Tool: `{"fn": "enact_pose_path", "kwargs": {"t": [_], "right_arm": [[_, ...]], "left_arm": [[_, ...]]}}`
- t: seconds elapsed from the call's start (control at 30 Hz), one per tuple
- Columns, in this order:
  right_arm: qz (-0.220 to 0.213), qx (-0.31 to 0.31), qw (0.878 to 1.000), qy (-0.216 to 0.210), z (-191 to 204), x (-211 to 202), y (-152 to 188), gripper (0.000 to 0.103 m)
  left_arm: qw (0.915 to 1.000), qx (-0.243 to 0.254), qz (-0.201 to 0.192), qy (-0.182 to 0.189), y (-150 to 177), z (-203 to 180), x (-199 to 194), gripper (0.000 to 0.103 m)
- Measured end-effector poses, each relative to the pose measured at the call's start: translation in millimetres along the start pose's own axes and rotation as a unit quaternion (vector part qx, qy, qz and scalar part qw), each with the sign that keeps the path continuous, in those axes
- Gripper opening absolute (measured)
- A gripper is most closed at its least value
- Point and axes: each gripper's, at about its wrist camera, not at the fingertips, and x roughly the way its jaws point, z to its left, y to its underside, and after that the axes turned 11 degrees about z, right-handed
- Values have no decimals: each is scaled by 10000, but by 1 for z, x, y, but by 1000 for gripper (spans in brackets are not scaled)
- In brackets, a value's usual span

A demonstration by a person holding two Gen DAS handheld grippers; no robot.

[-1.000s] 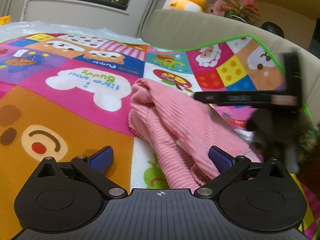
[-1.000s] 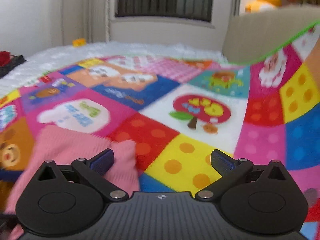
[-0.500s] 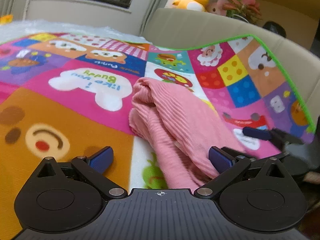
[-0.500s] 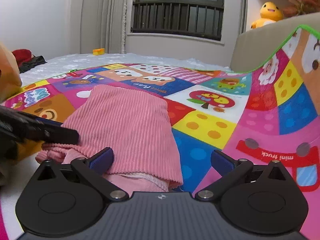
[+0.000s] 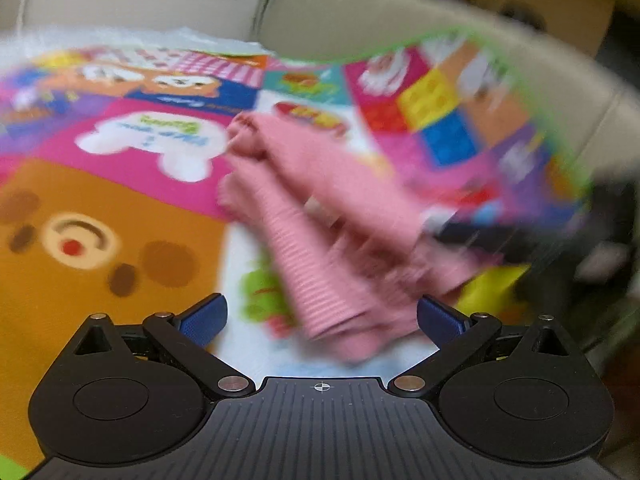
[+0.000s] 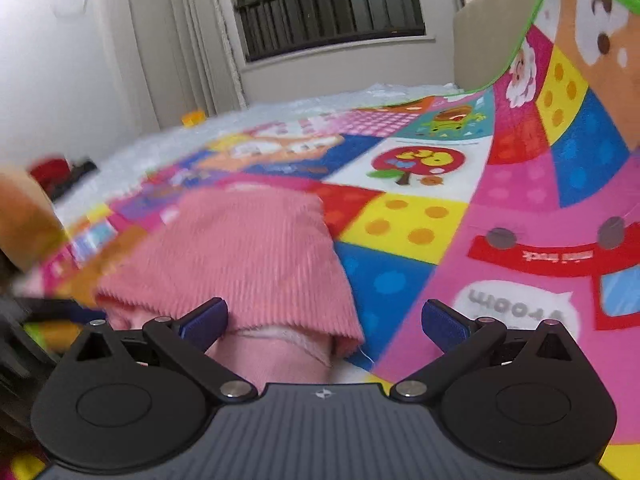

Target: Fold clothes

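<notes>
A pink ribbed garment (image 5: 320, 224) lies crumpled on a colourful cartoon play mat (image 5: 100, 280). In the left wrist view its near end hangs between my left gripper's (image 5: 320, 320) wide-apart blue fingertips (image 5: 202, 318), and the picture is blurred. In the right wrist view the same garment (image 6: 248, 248) lies folded over, its near hem just ahead of my open right gripper (image 6: 324, 322), closer to the left fingertip (image 6: 204, 320). Nothing is clamped by either gripper. The dark blurred shape at the right of the left wrist view is the other gripper (image 5: 600, 232).
The mat's green-edged side (image 6: 520, 40) climbs up a beige padded wall (image 5: 400, 12) on the right. A window with dark bars (image 6: 328, 12) and curtains stand at the far end. White bedding (image 6: 140, 148) borders the mat, with red and dark items (image 6: 60, 168) at far left.
Both views have shifted and blurred. The right gripper has come nearer the garment's hem and tilted. The left gripper has pulled back a little; the garment now looks more stretched out.
</notes>
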Motion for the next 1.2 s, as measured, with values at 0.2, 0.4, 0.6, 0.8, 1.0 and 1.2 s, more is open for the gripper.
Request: {"fn": "enact_pose_path", "kwargs": {"t": [0.2,0.4,0.6,0.8,1.0,1.2], "right_arm": [[-36,-536,9982,256,28,1,9,103],[23,-385,9992,53,30,5,11,103],[224,799,9930,-836,-5,14,2,82],[396,1531,9761,-1488,-27,20,-4,56],[391,763,9916,-965,-6,13,1,77],[440,744,9912,-999,-11,12,7,74]], "left_arm": [[9967,-626,-206,464,-31,0,-4,103],[9978,-617,240,-20,-20,4,25,87],[9965,-673,243,425,-11,11,27,65],[9849,-1221,-23,1226,-7,32,22,60],[9908,-1127,152,736,-4,34,23,69],[9970,-646,146,406,-5,18,27,67]]}}
